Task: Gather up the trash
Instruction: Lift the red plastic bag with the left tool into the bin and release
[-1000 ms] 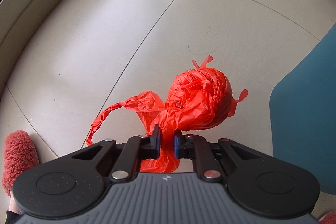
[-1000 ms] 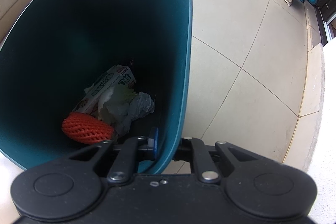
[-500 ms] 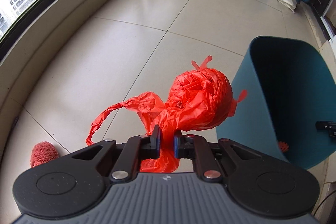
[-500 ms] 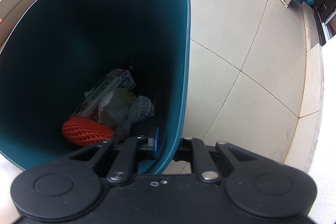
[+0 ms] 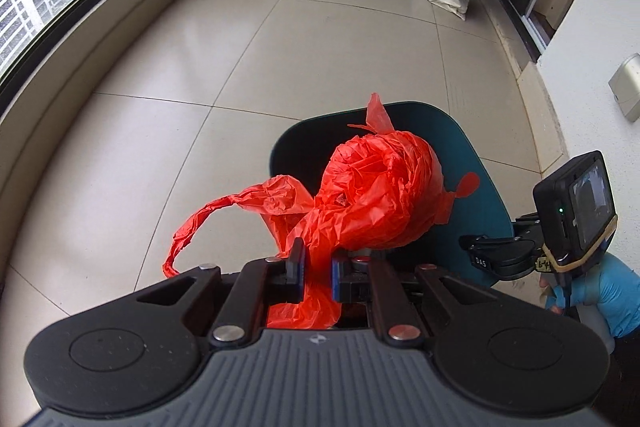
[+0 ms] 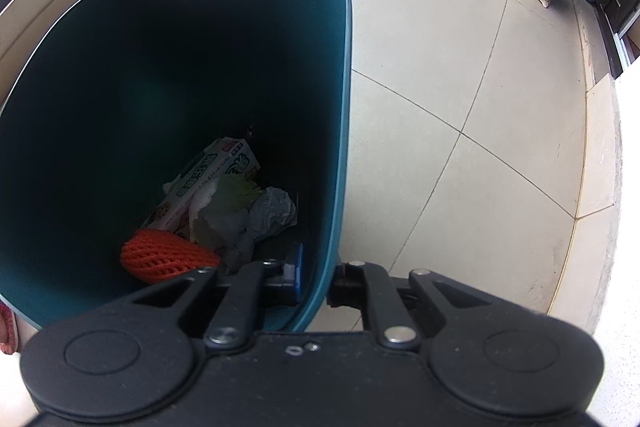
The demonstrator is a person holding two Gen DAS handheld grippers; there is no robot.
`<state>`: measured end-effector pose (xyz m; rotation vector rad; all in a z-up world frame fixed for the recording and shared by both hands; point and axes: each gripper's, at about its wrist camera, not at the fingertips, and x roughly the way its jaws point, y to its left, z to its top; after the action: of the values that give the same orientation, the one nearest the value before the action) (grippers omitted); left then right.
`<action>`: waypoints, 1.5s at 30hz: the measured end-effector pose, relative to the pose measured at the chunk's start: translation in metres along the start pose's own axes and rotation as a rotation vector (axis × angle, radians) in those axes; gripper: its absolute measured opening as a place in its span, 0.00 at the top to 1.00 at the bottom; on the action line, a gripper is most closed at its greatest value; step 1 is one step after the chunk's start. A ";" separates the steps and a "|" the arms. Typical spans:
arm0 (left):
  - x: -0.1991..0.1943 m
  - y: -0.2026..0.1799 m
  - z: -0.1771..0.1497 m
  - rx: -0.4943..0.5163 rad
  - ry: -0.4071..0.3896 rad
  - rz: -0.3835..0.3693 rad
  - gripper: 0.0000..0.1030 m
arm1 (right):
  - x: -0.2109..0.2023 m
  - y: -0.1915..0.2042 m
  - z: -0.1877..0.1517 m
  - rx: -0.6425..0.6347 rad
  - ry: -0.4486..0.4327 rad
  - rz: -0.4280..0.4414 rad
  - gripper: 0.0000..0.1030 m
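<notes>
left gripper (image 5: 316, 269): jaws pinched tight on the twisted neck of a crumpled red plastic bag (image 5: 380, 195), knotted into a ball. plastic bunched betw the blue pads, some poking out behind them. nothing else touched.
bag pos: centre of left wrist view, hanging off the jaws, loose tail curling to lower left. held by the neck prob so the bulk hangs free and drops clean on release.
bin: dark teal plastic trash bin w/ rounded rim (image 5: 472, 163), sits directly behind/below the bag in left view, centre-right. bag lines up w/ the opening but can't tell if it's past the rim yet.
right gripper (image 6: 318, 277): jaws closed on the bin wall, one pad inside, one outside, at bottom centre of right wrist view. pinching the near rim (image 6: 332, 227). prob steadying/tilting the bin so the mouth faces the incoming bag.
right hand: blue-gloved hand (image 5: 608, 291) at right edge of left view, holding the gripper w/ its camera.
bin contents: orange foam fruit net (image 6: 164, 259), printed paper packet (image 6: 208, 183), crumpled grey-white paper wad (image 6: 268, 215), all at the bottom, lower centre of right view.
floor: beige tiles (image 5: 200, 67), no other loose trash seen nearby.
step: carrying bag to bin; drop not yet done.
next, my guess: get bag over the mouth, then spread left jaws.
risk: thin plastic may cling to pads or the tail may snag on the rim.
</notes>
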<state>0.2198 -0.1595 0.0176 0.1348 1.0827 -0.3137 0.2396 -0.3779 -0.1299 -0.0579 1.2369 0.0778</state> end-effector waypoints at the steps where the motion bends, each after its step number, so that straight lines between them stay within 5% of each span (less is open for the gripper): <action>1: 0.010 -0.010 0.004 0.006 0.010 -0.011 0.89 | -0.001 -0.001 0.000 0.001 -0.001 0.004 0.90; 17: 0.142 -0.055 0.003 0.075 0.204 -0.013 0.89 | -0.007 -0.008 0.002 0.007 -0.003 0.029 0.88; 26: 0.150 -0.054 0.000 0.066 0.200 -0.053 0.85 | -0.008 -0.008 0.001 0.009 -0.004 0.036 0.87; 32: 0.146 -0.052 -0.001 0.067 0.171 -0.087 0.69 | -0.009 -0.009 0.003 0.015 -0.002 0.037 0.87; 34: 0.138 -0.050 -0.001 0.069 0.140 -0.098 0.58 | -0.009 -0.010 0.004 0.020 0.000 0.037 0.87; 36: 0.125 -0.046 -0.003 0.054 0.094 -0.120 0.35 | -0.009 -0.010 0.004 0.020 0.001 0.036 0.87; 43: 0.079 -0.028 -0.008 0.042 0.000 -0.140 0.31 | -0.009 -0.009 0.005 0.019 0.005 0.034 0.87; 45: 0.066 -0.018 -0.011 0.030 -0.029 -0.136 0.23 | -0.006 -0.009 0.005 0.018 0.006 0.033 0.87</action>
<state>0.2328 -0.1862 -0.0448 0.0832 1.0606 -0.4525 0.2430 -0.3871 -0.1223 -0.0222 1.2449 0.0951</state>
